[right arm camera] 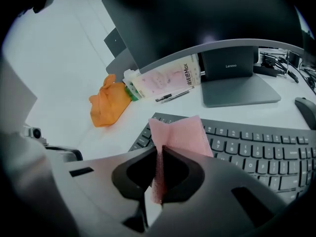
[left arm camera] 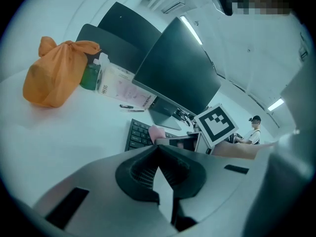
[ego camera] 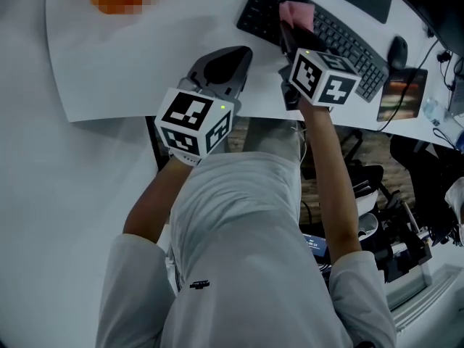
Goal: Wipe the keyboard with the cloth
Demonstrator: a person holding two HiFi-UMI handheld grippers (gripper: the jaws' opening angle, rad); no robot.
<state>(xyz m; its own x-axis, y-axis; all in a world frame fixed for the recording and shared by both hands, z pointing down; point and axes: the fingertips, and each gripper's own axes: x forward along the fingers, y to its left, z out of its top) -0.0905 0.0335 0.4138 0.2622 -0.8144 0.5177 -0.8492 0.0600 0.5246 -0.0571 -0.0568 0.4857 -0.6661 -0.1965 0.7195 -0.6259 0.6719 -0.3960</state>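
Pink cloth [right arm camera: 180, 135] stands pinched between the clamped jaws of the right gripper [right arm camera: 159, 154]. Its free part fans out just ahead of the tips, over the left end of the dark keyboard [right arm camera: 256, 147]; whether it touches the keys cannot be told. Beyond the keyboard from this gripper, a monitor stand [right arm camera: 237, 80] sits on the white desk [right arm camera: 98, 132] under a large dark monitor [right arm camera: 197, 14]. Ahead and to the left lie two pens [right arm camera: 170, 97], a tissue pack [right arm camera: 165, 78] and an orange bag [right arm camera: 109, 105]. A mouse [right arm camera: 307, 105] rests off to the right.

To the left of that gripper, the left gripper [left arm camera: 158, 149] hangs over bare desk near the front edge. Its jaws are pressed together at the tips with nothing between them. Far ahead of it, ceiling light strips [left arm camera: 276, 103] glow.
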